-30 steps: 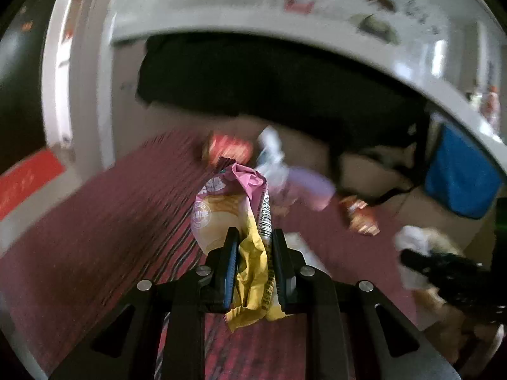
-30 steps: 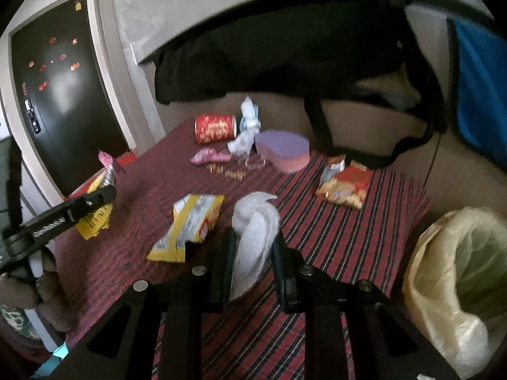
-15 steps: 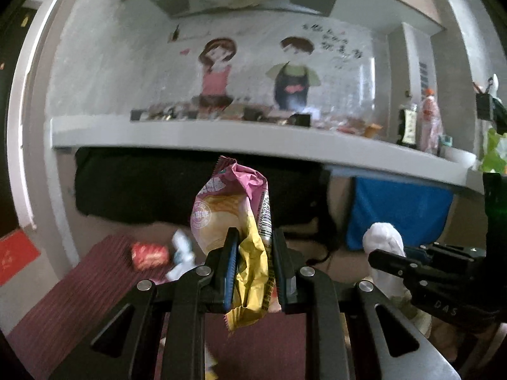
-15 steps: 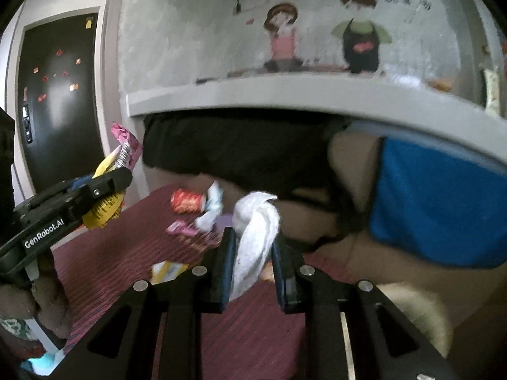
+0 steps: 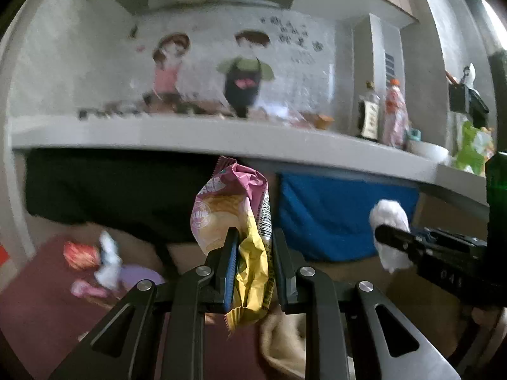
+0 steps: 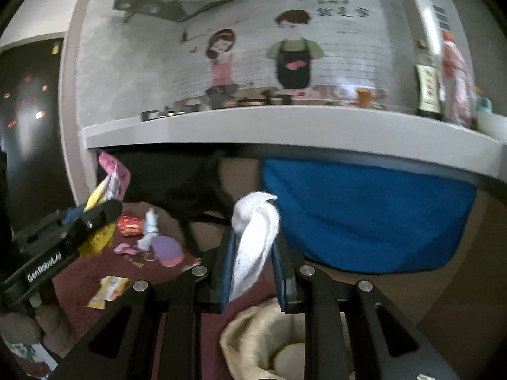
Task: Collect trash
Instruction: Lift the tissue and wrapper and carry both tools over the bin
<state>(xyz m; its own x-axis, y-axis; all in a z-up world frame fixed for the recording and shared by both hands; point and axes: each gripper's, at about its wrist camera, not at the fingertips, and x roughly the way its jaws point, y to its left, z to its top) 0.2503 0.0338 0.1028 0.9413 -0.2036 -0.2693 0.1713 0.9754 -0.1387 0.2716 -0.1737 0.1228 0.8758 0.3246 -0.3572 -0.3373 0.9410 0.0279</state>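
- Grey tiled wall with two cartoon figures (image 6: 259, 60) now fills the upper half of both views; a second ago the dark red striped tablecloth (image 6: 95, 272) filled them, and it now shows only at the lower left.
- Both grippers have risen and tipped up toward level, over a cream plastic bag (image 6: 253, 342) whose open mouth lies just below the fingers.
- Left gripper (image 5: 253, 262) stays clamped on a crumpled pink-and-yellow snack wrapper (image 5: 234, 209), which stands upright between its jaws.
- Right gripper (image 6: 253, 266) keeps its narrow grip on a twisted white tissue (image 6: 253, 237), which sticks up above the pads.
- Each gripper shows at the edge of the other's view, side by side, apart.
- Red can (image 6: 130, 224), purple lid (image 6: 168, 248) and yellow wrapper (image 6: 109, 289) still lie on the cloth.
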